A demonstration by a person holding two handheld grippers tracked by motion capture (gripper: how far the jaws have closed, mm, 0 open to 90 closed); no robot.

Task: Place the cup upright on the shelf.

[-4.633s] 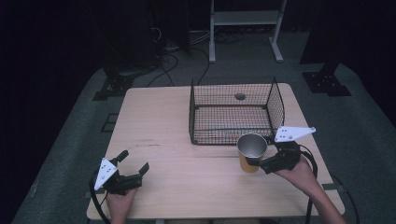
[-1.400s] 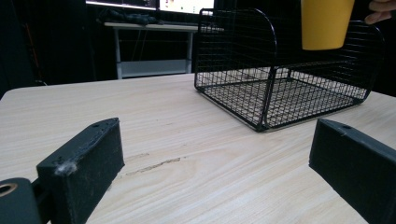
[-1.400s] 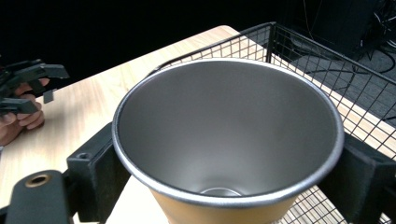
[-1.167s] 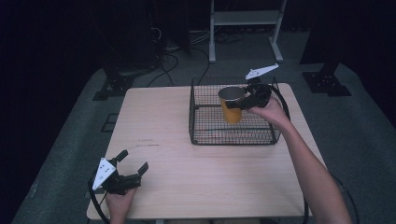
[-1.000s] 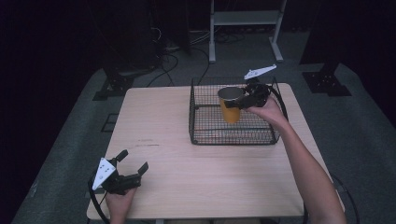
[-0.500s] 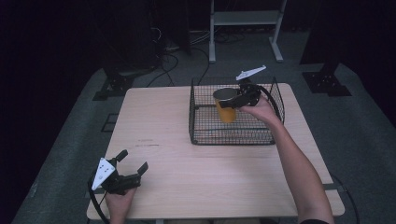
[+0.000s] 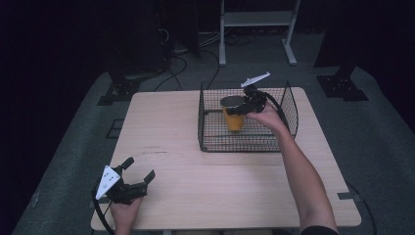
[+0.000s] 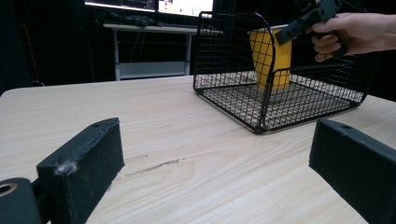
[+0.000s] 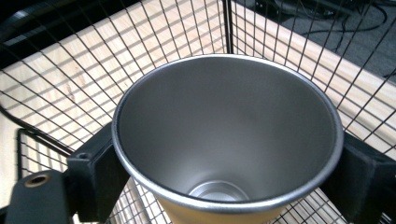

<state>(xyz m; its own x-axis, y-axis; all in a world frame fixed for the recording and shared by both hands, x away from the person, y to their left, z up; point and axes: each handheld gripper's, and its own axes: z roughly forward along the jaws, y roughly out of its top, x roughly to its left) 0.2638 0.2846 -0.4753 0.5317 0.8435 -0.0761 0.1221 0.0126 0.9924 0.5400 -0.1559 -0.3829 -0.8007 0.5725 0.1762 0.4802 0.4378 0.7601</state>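
A yellow cup (image 7: 233, 119) with a steel inside stands upright, low inside the black wire basket (image 7: 247, 142) at the table's far right. My right gripper (image 7: 241, 106) is shut on the cup's rim from the right. In the right gripper view both jaws press the cup (image 9: 224, 126) at its sides, with basket mesh (image 9: 70, 60) beneath. I cannot tell if the cup touches the basket floor. My left gripper (image 7: 138, 172) rests open near the front left table edge, holding nothing. Its view looks across the table at the basket (image 8: 224, 56), the cup (image 8: 273, 56) and the right gripper (image 8: 310, 18).
The light wooden table (image 7: 171, 127) carries the basket alone. A white metal stand (image 7: 257, 22) and cables sit on the dark floor behind the table. A person's right forearm (image 7: 303, 171) stretches over the table's right side.
The right gripper carried the cup from the table in front of the basket up over its rim, then left and down inside it. The left gripper has stayed put.
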